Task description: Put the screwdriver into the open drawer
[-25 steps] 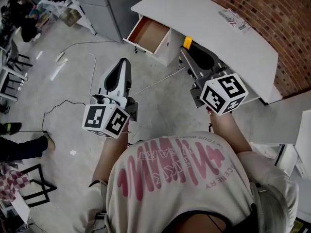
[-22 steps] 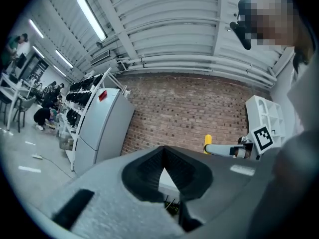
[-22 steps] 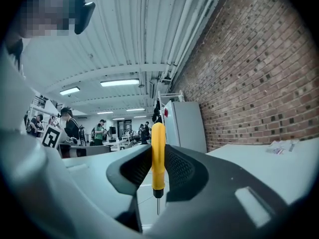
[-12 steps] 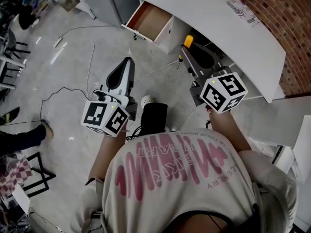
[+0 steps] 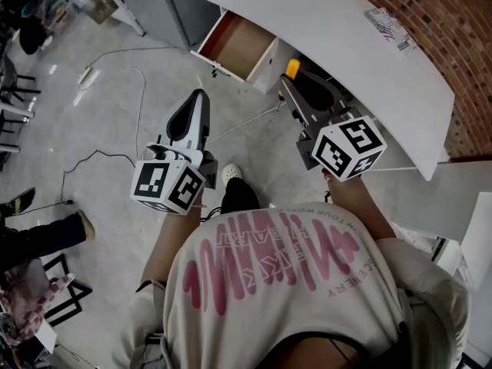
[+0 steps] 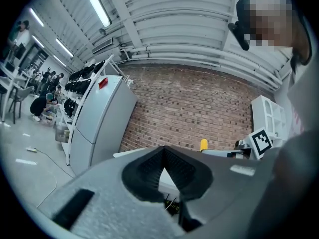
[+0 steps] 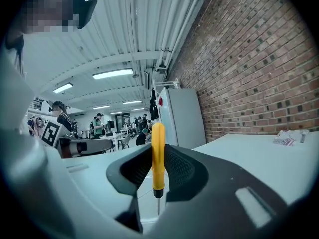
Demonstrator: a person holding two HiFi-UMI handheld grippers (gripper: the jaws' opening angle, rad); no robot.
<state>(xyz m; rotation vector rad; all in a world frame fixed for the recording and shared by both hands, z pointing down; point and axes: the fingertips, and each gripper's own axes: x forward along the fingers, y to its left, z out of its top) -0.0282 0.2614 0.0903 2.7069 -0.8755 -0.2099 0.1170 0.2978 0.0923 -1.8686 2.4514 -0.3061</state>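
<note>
Right tongs (image 7: 158, 149): are gripping the yellow handle of the screwdriver (image 7: 158, 156) between both pads and pointing level toward the bench (image 5: 350, 41).
Screwdriver: is standing upright in the right tongs, with the handle up and the thin metal shaft pointing down below the pads.
Place of the screwdriver: in the head view it is hanging just beside the open drawer (image 5: 237, 46), on the drawer's right, at the bench's edge and outside the drawer.
Drawer: is standing pulled out from under the white bench top, its brown bottom showing and its white front facing the floor (image 5: 115, 121).
Left tongs (image 6: 163, 152): are sitting closed tip to tip with nothing between the pads; the head view shows them over the floor, near the drawer but clear of it.
Marker cubes: one (image 5: 167, 184) is riding at the back of the left tongs and the other (image 5: 350, 146) at the back of the right tongs, each near the person's hand.
Bench: is running along a brick wall (image 5: 438, 21).
Floor: thin cables (image 5: 100, 156) are lying across the grey surface.
Person: one light shoe (image 5: 231, 174) is showing between the two tongs.
Tall grey cabinet (image 6: 99, 123): is standing against the brick wall, left of the bench in the left gripper view.
</note>
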